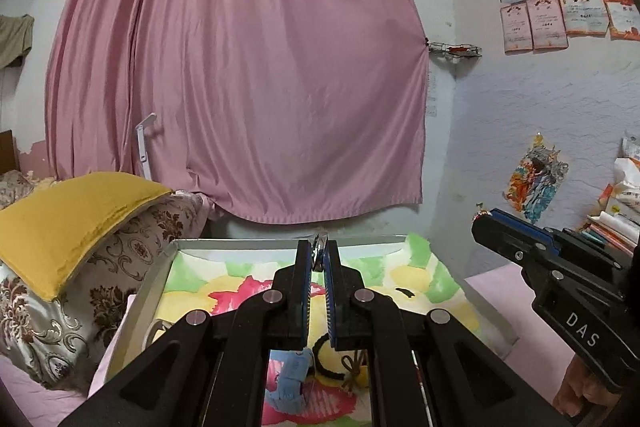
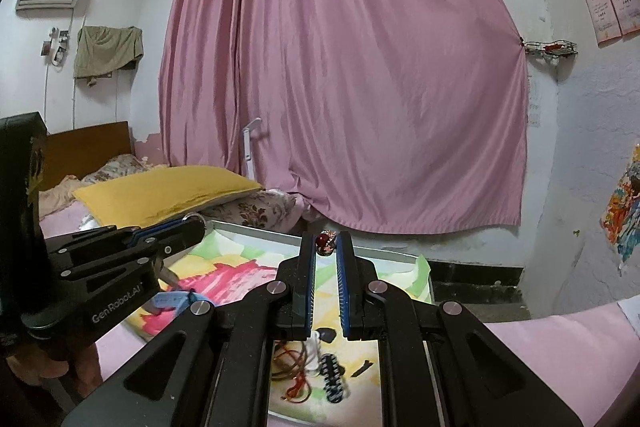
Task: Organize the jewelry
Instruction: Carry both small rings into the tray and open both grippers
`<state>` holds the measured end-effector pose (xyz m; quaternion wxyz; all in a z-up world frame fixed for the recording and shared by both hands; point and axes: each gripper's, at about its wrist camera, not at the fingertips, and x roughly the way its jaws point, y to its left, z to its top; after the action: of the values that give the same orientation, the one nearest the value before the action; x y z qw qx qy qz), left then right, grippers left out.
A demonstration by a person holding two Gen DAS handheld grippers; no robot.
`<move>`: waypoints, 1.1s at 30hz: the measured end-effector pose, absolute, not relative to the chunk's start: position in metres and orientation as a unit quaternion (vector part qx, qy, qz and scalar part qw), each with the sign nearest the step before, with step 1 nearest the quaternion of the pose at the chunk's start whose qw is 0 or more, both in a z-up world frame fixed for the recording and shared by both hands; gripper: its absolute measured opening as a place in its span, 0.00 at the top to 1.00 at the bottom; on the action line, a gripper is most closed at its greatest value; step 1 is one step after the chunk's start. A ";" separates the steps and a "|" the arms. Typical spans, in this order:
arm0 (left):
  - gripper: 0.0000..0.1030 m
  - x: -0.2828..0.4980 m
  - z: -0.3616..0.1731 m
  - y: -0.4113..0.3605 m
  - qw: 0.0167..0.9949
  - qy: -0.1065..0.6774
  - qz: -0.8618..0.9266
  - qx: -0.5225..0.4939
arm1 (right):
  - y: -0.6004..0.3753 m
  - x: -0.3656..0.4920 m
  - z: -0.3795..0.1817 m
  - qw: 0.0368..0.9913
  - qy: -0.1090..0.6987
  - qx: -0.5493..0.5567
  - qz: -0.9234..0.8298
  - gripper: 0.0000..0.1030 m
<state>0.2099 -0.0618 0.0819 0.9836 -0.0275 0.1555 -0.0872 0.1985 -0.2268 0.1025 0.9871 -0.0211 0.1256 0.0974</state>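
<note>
A white tray lined with a flowered cloth lies on the pink bed. My left gripper is shut on a silver ring-like piece held above the tray. Under it lie a blue hair clip and a black band with a yellow charm. My right gripper is shut on a small red beaded piece above the tray. Below it lie a red cord bracelet, a black-and-white comb clip and a small black clip.
A yellow pillow on a patterned pillow sits left of the tray. A pink curtain hangs behind it. The right gripper's body stands right of the tray in the left view; the left gripper's body stands left in the right view.
</note>
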 end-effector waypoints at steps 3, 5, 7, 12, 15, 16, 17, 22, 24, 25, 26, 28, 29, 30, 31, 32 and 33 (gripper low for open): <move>0.94 0.217 0.075 -0.063 0.982 0.166 -0.085 -0.025 | -0.226 0.207 0.097 0.986 0.136 -0.018 0.093 0.91; 0.94 0.222 0.071 -0.064 0.979 0.180 -0.088 -0.025 | -0.228 0.212 0.093 0.984 0.152 -0.015 0.091 0.91; 0.94 0.226 0.068 -0.066 0.976 0.195 -0.093 -0.024 | -0.229 0.220 0.089 0.980 0.178 -0.017 0.086 0.91; 0.94 0.237 0.056 -0.073 0.959 0.253 -0.124 -0.024 | -0.237 0.237 0.072 0.965 0.247 0.004 0.094 0.91; 0.94 0.238 0.053 -0.078 0.955 0.267 -0.131 -0.015 | -0.240 0.241 0.065 0.958 0.267 0.009 0.101 0.91; 0.94 0.239 0.051 -0.079 0.953 0.272 -0.132 -0.014 | -0.240 0.243 0.062 0.955 0.277 0.009 0.106 0.91; 0.94 0.240 0.050 -0.079 0.951 0.279 -0.133 -0.014 | -0.241 0.245 0.059 0.952 0.285 0.009 0.109 0.91; 0.94 0.246 0.040 -0.078 0.942 0.313 -0.123 -0.009 | -0.239 0.250 0.047 0.940 0.316 0.009 0.128 0.91; 0.94 0.245 0.038 -0.078 0.941 0.316 -0.120 -0.005 | -0.237 0.250 0.044 0.937 0.320 0.010 0.142 0.91; 0.94 0.245 0.038 -0.078 0.941 0.317 -0.120 -0.003 | -0.236 0.250 0.044 0.936 0.320 0.007 0.145 0.91; 0.94 0.244 0.038 -0.079 0.940 0.319 -0.122 -0.002 | -0.235 0.248 0.043 0.936 0.320 0.002 0.146 0.91; 0.94 0.243 0.036 -0.081 0.938 0.324 -0.126 0.001 | -0.234 0.248 0.043 0.935 0.322 -0.002 0.149 0.91; 0.94 0.243 0.035 -0.082 0.937 0.327 -0.127 0.003 | -0.233 0.249 0.041 0.933 0.326 -0.003 0.150 0.91; 0.94 0.244 0.035 -0.082 0.936 0.329 -0.127 0.005 | -0.233 0.248 0.041 0.932 0.329 -0.004 0.150 0.91; 0.94 0.244 0.034 -0.082 0.935 0.332 -0.127 0.006 | -0.232 0.249 0.041 0.931 0.332 -0.005 0.150 0.91; 0.94 0.245 0.033 -0.082 0.933 0.336 -0.128 0.005 | -0.232 0.249 0.039 0.930 0.337 -0.005 0.150 0.91; 0.94 0.246 0.032 -0.082 0.931 0.341 -0.130 0.002 | -0.232 0.250 0.038 0.928 0.340 -0.005 0.150 0.91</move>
<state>0.2458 -0.0820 0.0319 0.9309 0.0022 0.3414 -0.1301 0.2502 -0.2316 0.0383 0.9283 -0.0055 0.3400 0.1503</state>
